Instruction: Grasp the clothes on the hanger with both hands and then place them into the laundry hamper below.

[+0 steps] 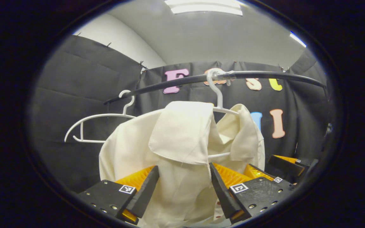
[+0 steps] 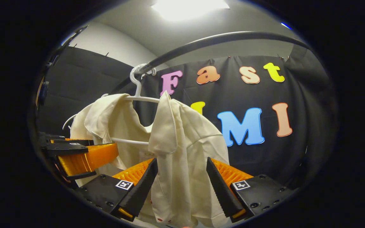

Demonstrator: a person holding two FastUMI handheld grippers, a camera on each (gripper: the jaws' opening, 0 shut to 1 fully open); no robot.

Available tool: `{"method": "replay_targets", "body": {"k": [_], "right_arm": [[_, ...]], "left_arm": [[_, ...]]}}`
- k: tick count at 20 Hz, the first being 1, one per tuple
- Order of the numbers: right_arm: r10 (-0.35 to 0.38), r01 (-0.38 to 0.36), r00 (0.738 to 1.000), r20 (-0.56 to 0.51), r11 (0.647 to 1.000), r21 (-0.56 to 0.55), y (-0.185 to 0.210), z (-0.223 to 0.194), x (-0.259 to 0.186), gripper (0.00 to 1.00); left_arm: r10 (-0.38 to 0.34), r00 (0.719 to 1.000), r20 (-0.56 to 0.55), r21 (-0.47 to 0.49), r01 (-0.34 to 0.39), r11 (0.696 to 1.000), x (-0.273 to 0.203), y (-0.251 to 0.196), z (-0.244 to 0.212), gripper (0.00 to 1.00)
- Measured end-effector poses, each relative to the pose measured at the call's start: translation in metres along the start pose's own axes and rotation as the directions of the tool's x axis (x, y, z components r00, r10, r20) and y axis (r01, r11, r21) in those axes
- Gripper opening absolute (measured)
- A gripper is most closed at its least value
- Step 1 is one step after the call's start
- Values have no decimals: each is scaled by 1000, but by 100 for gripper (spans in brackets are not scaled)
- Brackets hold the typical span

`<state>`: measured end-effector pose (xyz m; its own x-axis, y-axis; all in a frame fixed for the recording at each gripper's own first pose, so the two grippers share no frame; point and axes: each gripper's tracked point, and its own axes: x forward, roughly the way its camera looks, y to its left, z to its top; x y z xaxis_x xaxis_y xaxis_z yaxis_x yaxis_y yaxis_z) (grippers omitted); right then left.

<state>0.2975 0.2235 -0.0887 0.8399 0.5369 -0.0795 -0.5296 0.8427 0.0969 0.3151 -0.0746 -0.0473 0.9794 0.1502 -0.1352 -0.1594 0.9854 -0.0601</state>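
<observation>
shirt (image 1: 176, 142) draped on white hanger (image 1: 218, 95) on rail (image 1: 265, 75) | left tongs (image 1: 184, 177) spread, cloth between fingers, not pinched | right tongs (image 2: 182, 174) spread, astride the shirt's other shoulder

An empty white hanger (image 1: 97, 122) hangs on the black rail (image 1: 265, 76) under ceiling lights (image 1: 204, 6).

Matt cream cloth shirt (image 1: 182, 148), glossy plastic hanger (image 1: 217, 95) (white), smooth rail (image 1: 265, 75)
</observation>
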Motion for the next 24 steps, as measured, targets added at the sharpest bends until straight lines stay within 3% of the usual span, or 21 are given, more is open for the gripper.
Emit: {"method": "replay_targets", "body": {"k": [8,9,11,12,13,14,15,16,17,20,24], "right_arm": [[3,-3,1000,16,1000,-3,10,-14,47,98],[-3,3,1000,20,1000,-3,8,-13,48,89],[-28,28,999,23,1000,-14,3,-12,53,72],[-49,50,998,26,999,-23,-3,-13,55,65],[-69,69,997,26,997,-30,-6,-14,59,45],[-101,102,995,26,994,-39,-14,-13,61,35],[-147,149,988,39,988,-46,-24,-9,63,11],[-149,151,988,44,987,-55,-25,-6,65,4],[-150,152,988,39,986,-71,-26,-7,64,4],[-195,203,977,84,975,-94,-42,5,60,4],[-247,269,950,189,958,-100,-66,35,47,4]], "left_arm": [[139,990,18,111,-140,984,33,14,-6,92],[144,989,21,116,-145,983,36,14,-8,69],[143,989,25,135,-145,980,36,15,-10,60],[178,983,35,145,-181,973,33,25,-8,58],[176,984,38,139,-180,974,34,30,-8,36],[164,986,38,124,-168,978,35,29,-8,24],[148,988,36,115,-151,982,34,27,-7,18],[133,990,36,100,-136,986,36,28,-10,19],[116,993,36,92,-119,989,32,30,-8,3],[95,994,50,90,-100,991,30,34,-6,1],[114,993,44,164,-120,979,12,50,-2,0]]}}
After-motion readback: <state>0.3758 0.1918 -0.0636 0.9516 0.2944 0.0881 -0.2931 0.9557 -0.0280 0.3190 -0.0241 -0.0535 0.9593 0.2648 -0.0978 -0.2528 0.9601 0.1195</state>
